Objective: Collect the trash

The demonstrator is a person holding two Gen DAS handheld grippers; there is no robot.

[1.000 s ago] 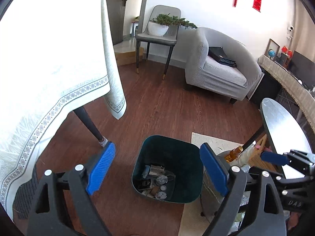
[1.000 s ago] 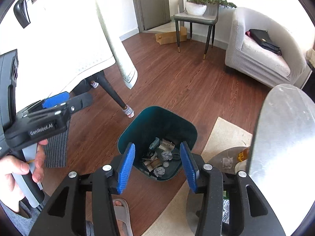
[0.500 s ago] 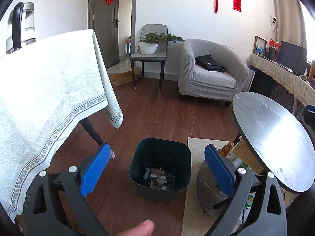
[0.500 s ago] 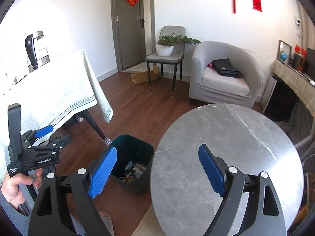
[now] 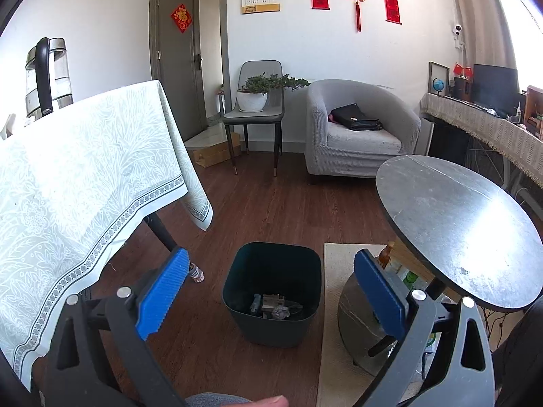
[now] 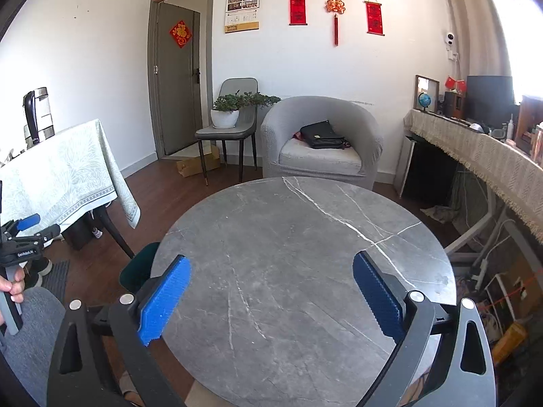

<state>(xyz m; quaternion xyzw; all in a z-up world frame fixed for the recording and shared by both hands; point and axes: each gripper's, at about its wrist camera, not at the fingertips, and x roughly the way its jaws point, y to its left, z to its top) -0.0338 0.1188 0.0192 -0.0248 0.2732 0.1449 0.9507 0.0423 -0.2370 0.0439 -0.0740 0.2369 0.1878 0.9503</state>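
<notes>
Far left: desk with pale tablecloth (image 5: 85, 176), kettle (image 5: 47, 74) on top, no trash visible on the part in frame. Left claw (image 5: 268, 291) is wide open, nothing between the blue pads, aimed out over the floor. Dark green bin (image 5: 273, 291) sits on the wood floor directly ahead of and below that claw, framed between its two fingers; it's upright, open top, with crumpled paper and scraps (image 5: 276, 307) lying in the bottom. So the trash I can see is already in the bin. Just right of the bin: a rug (image 5: 331, 305), then the round grey desk (image 5: 451, 224), bottles (image 5: 390, 261) tucked under its top on a lower shelf, partly hidden. Right claw (image 6: 271, 295) is also wide open and empty, hovering above the round grey desk, whose top (image 6: 305, 244) shows bare marble, no loose item on it. From the right wrist view only a sliver of the bin (image 6: 139, 268) shows past the desk's left edge, so the bin lies down and left of the right claw, and the left claw is nearer to it. My read: no piece left to grab in view; collecting looks about finished unless something hides out of frame.
</notes>
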